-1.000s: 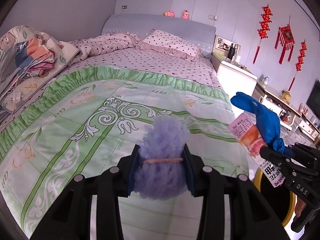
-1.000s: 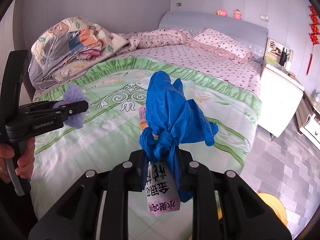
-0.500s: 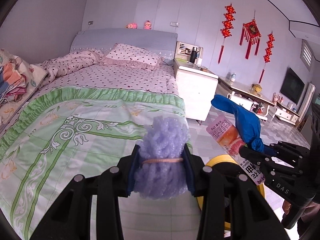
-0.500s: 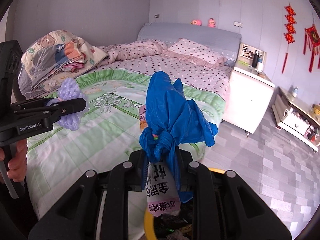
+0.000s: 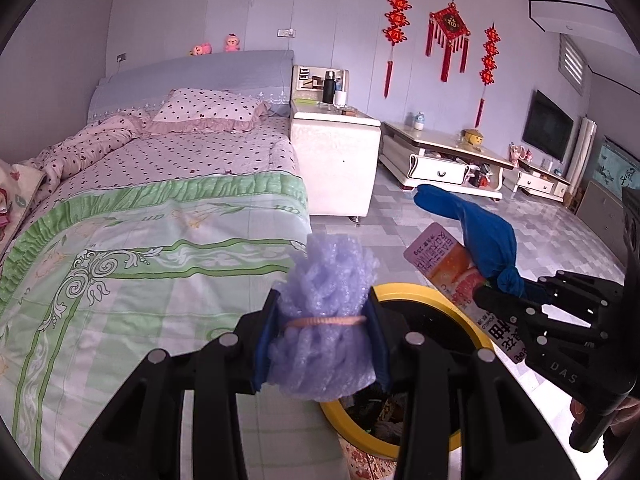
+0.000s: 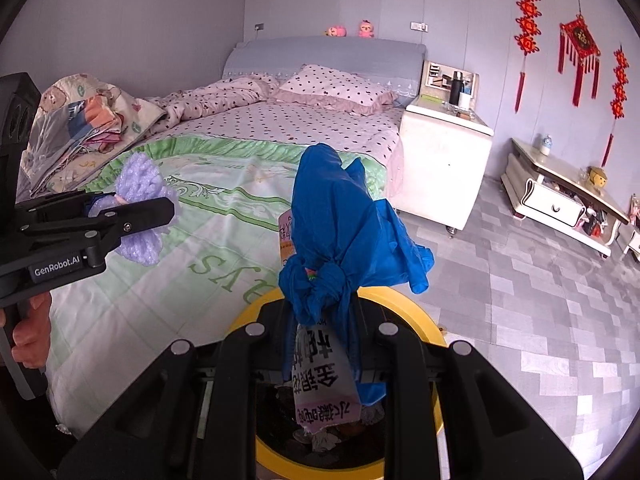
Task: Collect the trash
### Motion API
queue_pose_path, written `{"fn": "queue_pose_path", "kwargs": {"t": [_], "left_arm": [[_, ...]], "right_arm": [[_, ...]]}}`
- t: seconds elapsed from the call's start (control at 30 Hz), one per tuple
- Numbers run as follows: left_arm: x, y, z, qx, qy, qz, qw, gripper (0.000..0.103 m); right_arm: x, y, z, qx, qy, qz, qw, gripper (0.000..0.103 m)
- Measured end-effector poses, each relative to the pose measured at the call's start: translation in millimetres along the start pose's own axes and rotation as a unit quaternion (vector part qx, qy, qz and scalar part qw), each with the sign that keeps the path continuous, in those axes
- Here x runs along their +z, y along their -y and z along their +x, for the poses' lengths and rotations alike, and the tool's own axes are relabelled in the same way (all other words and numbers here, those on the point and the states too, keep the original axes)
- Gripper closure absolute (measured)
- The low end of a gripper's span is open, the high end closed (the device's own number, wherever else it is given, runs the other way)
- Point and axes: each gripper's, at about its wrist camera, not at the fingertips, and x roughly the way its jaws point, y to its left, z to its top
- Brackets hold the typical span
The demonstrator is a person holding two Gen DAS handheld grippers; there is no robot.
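My left gripper point(image 5: 322, 334) is shut on a purple foam wad point(image 5: 326, 300) bound with a rubber band, held above the rim of a yellow-rimmed trash bin point(image 5: 404, 290). My right gripper point(image 6: 322, 354) is shut on a knotted blue plastic bag point(image 6: 340, 220) together with a pink snack wrapper point(image 6: 320, 384), over the same bin point(image 6: 400, 300). The bin holds some trash. The right gripper also shows in the left wrist view point(image 5: 516, 312), and the left gripper in the right wrist view point(image 6: 132, 212).
A bed point(image 5: 140, 220) with a green patterned quilt lies left of the bin. A white nightstand point(image 5: 334, 160) stands beyond it, a low TV cabinet point(image 5: 444, 160) along the far wall. Folded bedding point(image 6: 80, 128) sits on the bed's left. The floor point(image 6: 540, 300) is grey tile.
Both grippers have swung right from over the bed to above the yellow bin, still holding their items. The bin now fills the lower part of both views.
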Motion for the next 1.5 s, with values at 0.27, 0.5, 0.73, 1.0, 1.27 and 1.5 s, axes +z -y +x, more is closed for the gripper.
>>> {"fn": "queue_pose_path", "kwargs": {"t": [0.27, 0.5, 0.73, 1.0, 1.27, 1.5], "left_arm": [[-8.9, 22.9, 40.4, -0.012, -0.038, 0.012, 0.9991, 0.065], [-19.0, 28.4, 69.6, -0.017, -0.073, 0.010, 0.9971, 0.064], [-27.9, 21.4, 89.0, -0.029, -0.105, -0.012, 0.9940, 0.062], [-26.6, 12.4, 83.7, -0.044, -0.106, -0.037, 0.9927, 0.052], [-24.0, 6.6, 74.0, -0.043, -0.098, -0.049, 0.9931, 0.042], [-21.6, -9.3, 52.7, -0.036, -0.080, -0.068, 0.9938, 0.042]], "right_arm": [[-21.4, 32.5, 14.5, -0.003, -0.022, 0.038, 0.999, 0.083], [-24.6, 51.2, 42.8, 0.014, -0.051, 0.089, 0.995, 0.082], [-21.7, 54.6, 55.8, 0.017, -0.058, 0.105, 0.993, 0.081], [-17.9, 56.3, 50.8, 0.009, -0.055, 0.121, 0.991, 0.065], [-16.9, 65.2, 32.6, -0.010, -0.043, 0.134, 0.990, 0.064], [-10.0, 55.2, 16.6, -0.010, -0.033, 0.131, 0.991, 0.063]]}}
